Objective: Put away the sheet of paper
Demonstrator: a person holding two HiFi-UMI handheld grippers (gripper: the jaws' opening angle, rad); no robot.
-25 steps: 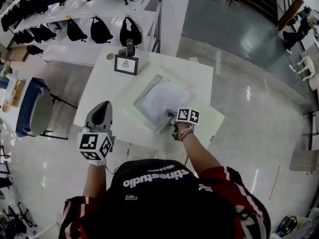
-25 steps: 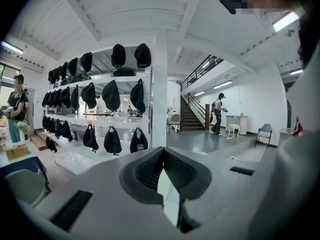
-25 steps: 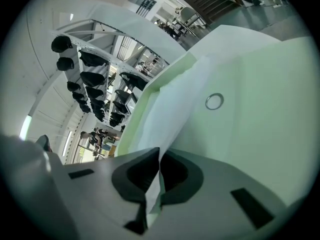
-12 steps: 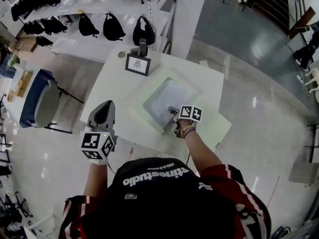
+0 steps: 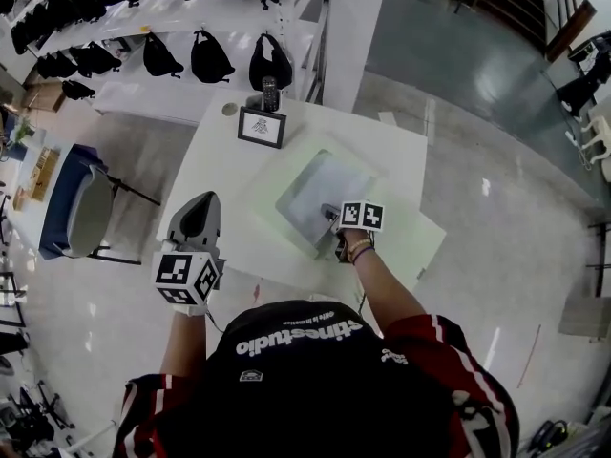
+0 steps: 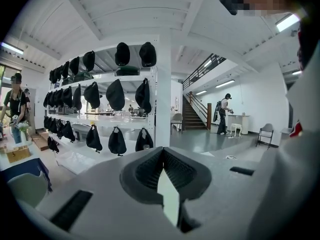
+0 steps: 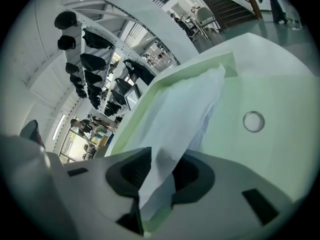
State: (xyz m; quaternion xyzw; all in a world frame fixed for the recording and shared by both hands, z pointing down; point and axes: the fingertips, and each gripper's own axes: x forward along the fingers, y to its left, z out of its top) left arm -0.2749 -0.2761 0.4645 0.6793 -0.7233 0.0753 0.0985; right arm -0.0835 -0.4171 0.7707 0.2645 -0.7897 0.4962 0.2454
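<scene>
Holds right gripper [image 5: 329, 212] at sheet [image 5: 320, 187] edge on green mat [image 5: 412, 246], with jaws just opened around it; left gripper [image 5: 198, 202] beside table [image 5: 218, 151].

Head camera looks steeply down onto table [image 5: 218, 170].

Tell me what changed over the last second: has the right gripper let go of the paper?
The right gripper has just been opening its jaws. Its grip on the near corner of the sheet of paper is released, though that corner still lies between the pads. The sheet has hardly shifted on the green mat. The left gripper stays shut and empty beside the table, and the framed picture has not moved.
</scene>
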